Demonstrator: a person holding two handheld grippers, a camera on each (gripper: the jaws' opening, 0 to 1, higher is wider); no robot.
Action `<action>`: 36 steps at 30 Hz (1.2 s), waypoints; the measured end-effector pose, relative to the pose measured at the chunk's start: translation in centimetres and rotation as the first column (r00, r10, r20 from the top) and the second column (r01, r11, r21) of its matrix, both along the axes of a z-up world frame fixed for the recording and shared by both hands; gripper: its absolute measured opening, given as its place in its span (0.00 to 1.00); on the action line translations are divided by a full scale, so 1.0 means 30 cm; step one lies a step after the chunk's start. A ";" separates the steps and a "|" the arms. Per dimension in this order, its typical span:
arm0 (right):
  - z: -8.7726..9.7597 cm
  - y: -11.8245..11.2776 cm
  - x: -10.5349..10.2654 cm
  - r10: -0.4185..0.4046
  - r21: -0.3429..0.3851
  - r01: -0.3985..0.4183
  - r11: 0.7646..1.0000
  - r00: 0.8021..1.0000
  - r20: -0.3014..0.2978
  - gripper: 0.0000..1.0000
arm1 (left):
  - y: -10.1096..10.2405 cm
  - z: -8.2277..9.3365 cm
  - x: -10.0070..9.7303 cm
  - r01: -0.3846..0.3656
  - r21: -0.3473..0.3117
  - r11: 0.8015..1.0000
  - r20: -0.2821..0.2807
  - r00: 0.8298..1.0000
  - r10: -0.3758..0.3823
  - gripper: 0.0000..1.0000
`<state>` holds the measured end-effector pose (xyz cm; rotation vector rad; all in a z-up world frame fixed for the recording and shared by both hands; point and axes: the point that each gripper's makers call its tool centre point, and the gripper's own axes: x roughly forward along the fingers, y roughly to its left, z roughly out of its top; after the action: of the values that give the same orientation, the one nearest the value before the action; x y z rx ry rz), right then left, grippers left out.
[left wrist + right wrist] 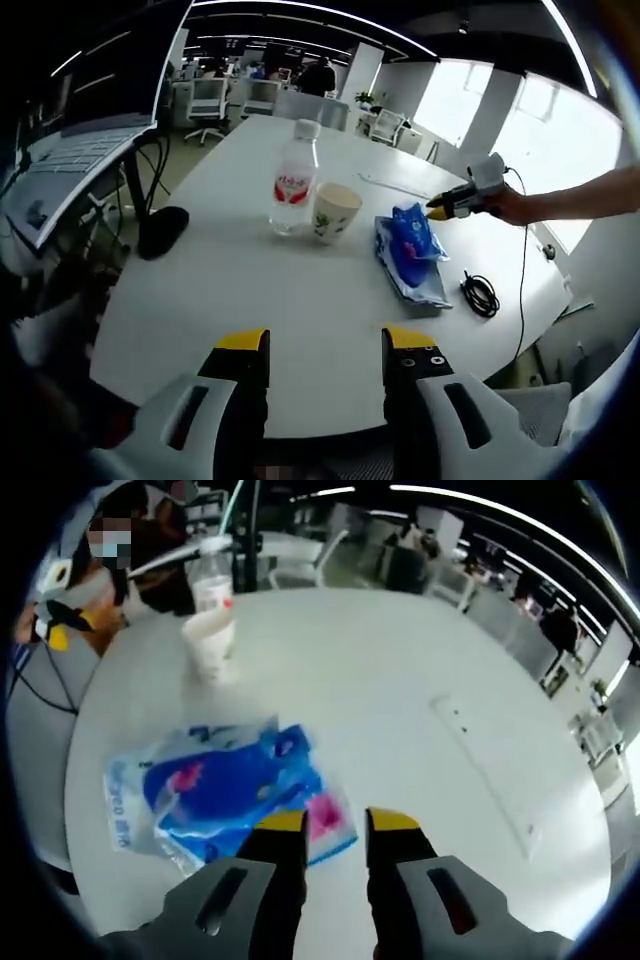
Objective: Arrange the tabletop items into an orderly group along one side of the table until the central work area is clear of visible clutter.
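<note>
In the left gripper view a clear water bottle [293, 185] with a red label stands mid-table, and a paper cup [335, 212] stands right beside it. A crumpled blue plastic packet [410, 245] lies to their right. My left gripper [325, 345] hovers open over the near table edge, holding nothing. The right gripper [455, 203], held by a person's hand, points at the packet's far side. In the right gripper view my right gripper [338, 822] is open just above the blue packet [225, 790], whose pink corner shows between the jaws. The cup [210, 640] and bottle [212, 580] stand beyond.
A coiled black cable [480, 295] lies near the table's right edge, and a black rounded object [165, 228] sits at its left edge. The white round table [250, 290] has bare room in front. An open laptop [70, 160] is at left, with office chairs [207, 100] behind.
</note>
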<state>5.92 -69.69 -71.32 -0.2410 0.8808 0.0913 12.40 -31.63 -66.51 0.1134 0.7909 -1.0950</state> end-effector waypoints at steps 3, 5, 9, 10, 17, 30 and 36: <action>-0.010 -0.004 0.012 0.004 -0.002 -0.004 1.000 1.000 -0.008 0.18 | 0.007 0.001 0.003 -0.004 0.002 1.000 -0.001 1.000 0.004 0.44; -0.018 -0.002 0.018 0.018 -0.009 -0.018 1.000 1.000 -0.015 0.17 | 0.013 0.002 0.005 -0.008 0.003 1.000 -0.001 1.000 0.008 0.44; -0.038 0.016 0.027 0.061 -0.021 -0.062 0.998 0.997 -0.038 0.11 | 0.022 0.003 0.017 -0.012 0.007 1.000 0.003 1.000 0.012 0.44; -0.036 0.015 0.028 0.061 -0.022 -0.062 0.998 0.998 -0.035 0.09 | 0.025 0.004 0.018 -0.013 0.008 1.000 0.003 1.000 0.013 0.44; -0.027 0.031 0.012 0.051 -0.008 -0.051 0.999 0.998 -0.028 0.02 | 0.022 0.001 0.020 -0.008 0.008 1.000 -0.001 1.000 0.008 0.44; -0.008 0.060 -0.103 -0.045 0.044 0.045 0.998 0.999 -0.009 0.00 | -0.055 -0.009 -0.023 0.064 -0.012 0.998 -0.016 0.998 -0.064 0.44; -0.018 0.090 -0.164 -0.071 0.056 0.072 0.996 0.997 -0.020 0.00 | -0.080 -0.009 -0.049 0.091 -0.023 0.996 -0.020 0.996 -0.091 0.43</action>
<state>1.01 -66.98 -71.86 -0.1556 0.9022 0.0519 10.92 -34.03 -66.79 0.1204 0.7985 -1.1923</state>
